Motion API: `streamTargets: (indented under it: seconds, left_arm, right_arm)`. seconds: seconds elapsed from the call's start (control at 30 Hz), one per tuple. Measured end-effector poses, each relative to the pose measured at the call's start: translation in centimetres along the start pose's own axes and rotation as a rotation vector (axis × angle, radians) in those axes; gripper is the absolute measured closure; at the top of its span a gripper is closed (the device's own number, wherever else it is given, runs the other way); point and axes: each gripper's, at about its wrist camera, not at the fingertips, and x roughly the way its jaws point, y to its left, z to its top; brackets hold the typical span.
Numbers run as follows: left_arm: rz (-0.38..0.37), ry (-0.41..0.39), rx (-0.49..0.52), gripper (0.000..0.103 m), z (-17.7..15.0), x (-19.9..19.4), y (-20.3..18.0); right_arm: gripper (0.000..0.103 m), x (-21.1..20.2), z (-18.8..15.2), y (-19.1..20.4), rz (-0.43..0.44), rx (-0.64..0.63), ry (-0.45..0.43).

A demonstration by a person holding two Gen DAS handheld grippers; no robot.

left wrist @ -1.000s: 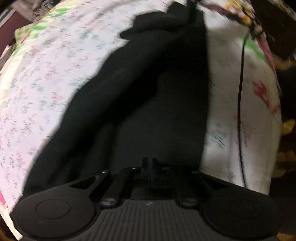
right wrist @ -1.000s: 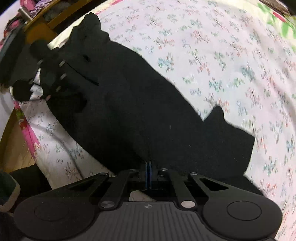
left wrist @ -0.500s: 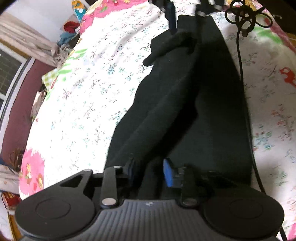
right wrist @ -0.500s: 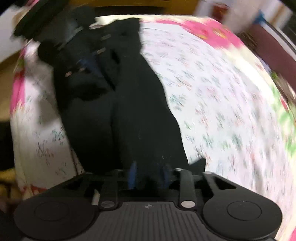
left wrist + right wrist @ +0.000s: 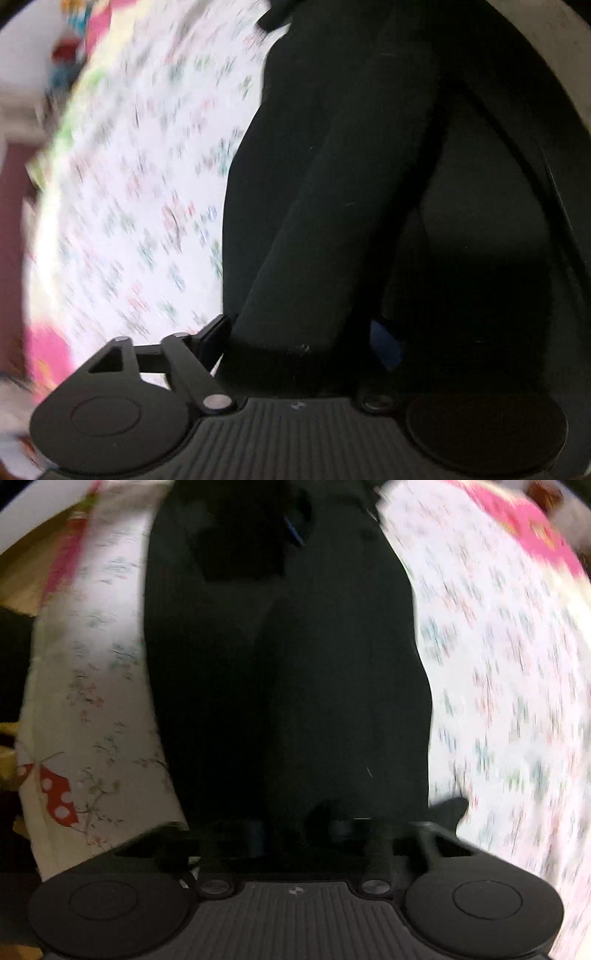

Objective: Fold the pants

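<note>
Both jaws are met by black pants (image 5: 332,184): the left gripper (image 5: 295,338) opening astride a fold, the right gripper (image 5: 295,830) seemingly closed, a red mushroom print (image 5: 55,794) shown at 9 o'clock only in the right view.

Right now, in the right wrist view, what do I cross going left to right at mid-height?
Dark gap beyond the bed edge → floral bedsheet with a red mushroom print → black pants → more of the floral bedsheet, blurred, with a pink border at top right.

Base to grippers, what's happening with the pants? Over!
Left hand-held gripper opening, black pants between. Right one shut. Nothing blocking.
</note>
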Motion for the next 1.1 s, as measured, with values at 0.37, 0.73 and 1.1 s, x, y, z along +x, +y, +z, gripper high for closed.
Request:
streamTargets:
  seconds: [0.37,0.73,1.1]
  left_arm:
    - [-0.123,0.025,-0.252,0.078,-0.2,-7.3,-1.0]
    - [-0.268,-0.006,-0.349,0.087,1.1,-9.3,-9.1]
    - [-0.231,-0.07,-0.413,0.087,3.1,-8.9,-7.0]
  right_arm:
    - [0.103,-4.0,-1.3,-1.0,-0.012,0.243,-0.033]
    - [0.1,-2.1,-3.8,1.2,-0.053,0.461,-0.004]
    - [0.077,-8.8,-9.8,-2.9,-0.21,1.041,-0.207]
